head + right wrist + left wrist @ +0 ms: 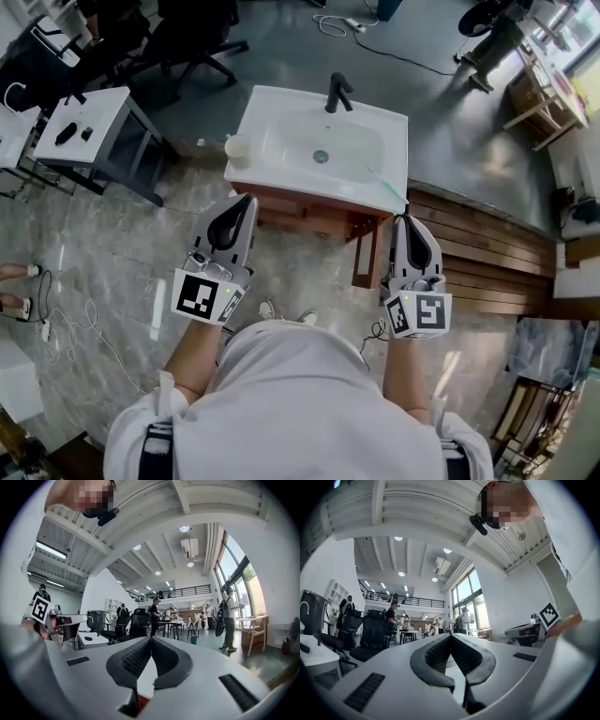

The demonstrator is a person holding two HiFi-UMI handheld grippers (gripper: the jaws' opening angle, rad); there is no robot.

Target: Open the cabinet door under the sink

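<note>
Grey stone floor (112,244), white sink (281,141) on wooden cabinet (309,217) straight ahead; whether its door is ajar can't be told. Left gripper (249,200) has jaws pressed together, empty, near the cabinet's left front. Right gripper (410,219) is likewise closed, empty, by the right corner.

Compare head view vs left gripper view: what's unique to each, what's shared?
Head view only: the white sink, its black faucet and the wooden cabinet beneath. Left gripper view only: ceiling beams, tall windows, a balcony railing. Both: the left gripper, jaws closed on nothing, and part of the right gripper.
</note>
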